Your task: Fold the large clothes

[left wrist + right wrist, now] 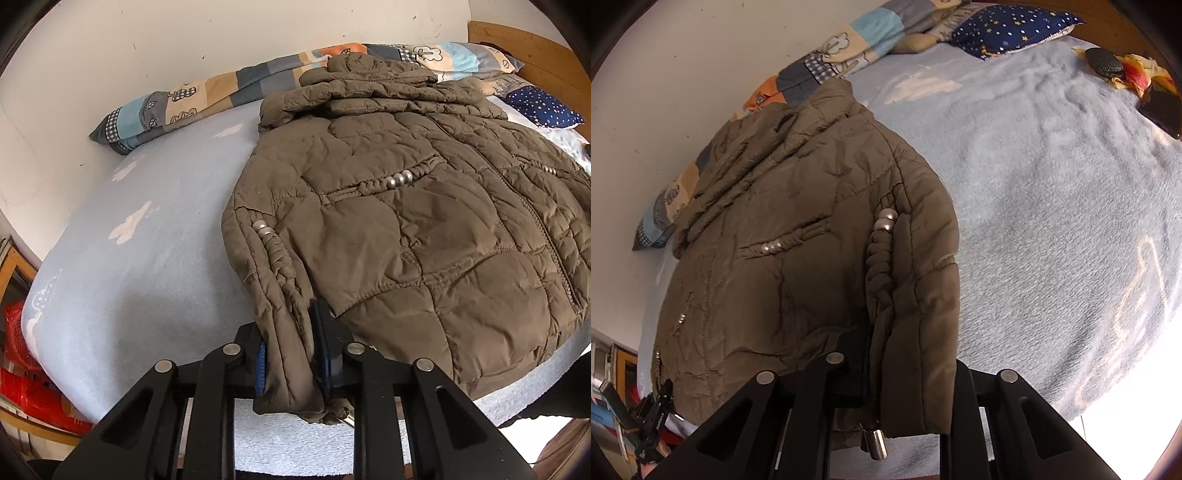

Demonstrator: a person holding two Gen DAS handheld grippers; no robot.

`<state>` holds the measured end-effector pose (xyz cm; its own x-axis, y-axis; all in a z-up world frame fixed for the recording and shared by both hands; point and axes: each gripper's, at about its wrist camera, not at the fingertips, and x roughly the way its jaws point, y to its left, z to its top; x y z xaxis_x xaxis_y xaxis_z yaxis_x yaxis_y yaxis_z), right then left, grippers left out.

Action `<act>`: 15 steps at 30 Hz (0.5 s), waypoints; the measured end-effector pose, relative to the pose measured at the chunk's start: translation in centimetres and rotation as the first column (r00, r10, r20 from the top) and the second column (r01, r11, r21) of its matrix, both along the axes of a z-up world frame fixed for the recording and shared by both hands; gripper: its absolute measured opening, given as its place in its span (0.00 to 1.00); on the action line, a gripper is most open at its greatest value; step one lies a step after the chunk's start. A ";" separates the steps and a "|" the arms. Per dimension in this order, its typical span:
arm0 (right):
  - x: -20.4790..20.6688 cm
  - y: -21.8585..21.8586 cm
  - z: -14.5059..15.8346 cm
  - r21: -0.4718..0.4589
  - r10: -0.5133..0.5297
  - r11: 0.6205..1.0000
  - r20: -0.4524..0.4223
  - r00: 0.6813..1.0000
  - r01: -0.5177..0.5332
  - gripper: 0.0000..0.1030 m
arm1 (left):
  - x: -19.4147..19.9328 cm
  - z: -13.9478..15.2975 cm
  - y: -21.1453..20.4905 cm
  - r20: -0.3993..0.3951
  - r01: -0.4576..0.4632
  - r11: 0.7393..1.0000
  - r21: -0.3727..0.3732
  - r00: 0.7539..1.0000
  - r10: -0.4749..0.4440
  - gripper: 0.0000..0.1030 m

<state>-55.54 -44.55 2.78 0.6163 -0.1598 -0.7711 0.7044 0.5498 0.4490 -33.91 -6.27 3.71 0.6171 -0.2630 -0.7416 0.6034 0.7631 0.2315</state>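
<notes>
An olive quilted jacket point(406, 229) lies front up on a light blue bed point(147, 258), collar toward the wall. In the left wrist view my left gripper point(291, 365) is shut on the cuff of the jacket's left sleeve point(273, 295), its blue pads pressing the fabric from both sides at the near edge of the bed. In the right wrist view the same jacket point(783, 236) fills the left half. My right gripper point(908, 384) is shut on the cuff of the right sleeve point(916, 288). The sleeve hides most of its fingers, and a metal cord end point(877, 445) hangs below.
A rolled patchwork quilt point(207, 92) lies along the white wall, with a navy star pillow point(1012, 27) near the wooden headboard point(524, 48). A dark pouch point(1104, 62) and a black phone point(1163, 109) lie at the bed's far right. A red crate point(22, 354) stands beside the bed.
</notes>
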 end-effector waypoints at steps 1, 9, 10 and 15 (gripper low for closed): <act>-0.2 0.0 0.2 0.003 -0.002 1.000 0.008 1.000 0.002 0.14 | 0.0 0.1 0.1 -0.003 -0.001 1.000 -0.006 1.000 0.001 0.19; -1.4 1.5 2.7 -0.013 0.014 1.000 0.064 0.998 -0.013 0.13 | -0.4 1.9 1.2 0.009 -0.010 0.999 -0.041 1.000 0.010 0.17; -1.5 1.7 2.8 -0.012 0.016 1.000 0.068 0.998 -0.015 0.13 | -0.6 2.3 1.4 0.010 -0.011 0.999 -0.047 1.000 0.011 0.17; -2.3 2.7 4.1 -0.020 0.038 0.999 0.092 0.995 -0.037 0.13 | -1.1 3.6 1.8 0.021 -0.018 0.998 -0.063 1.000 0.019 0.17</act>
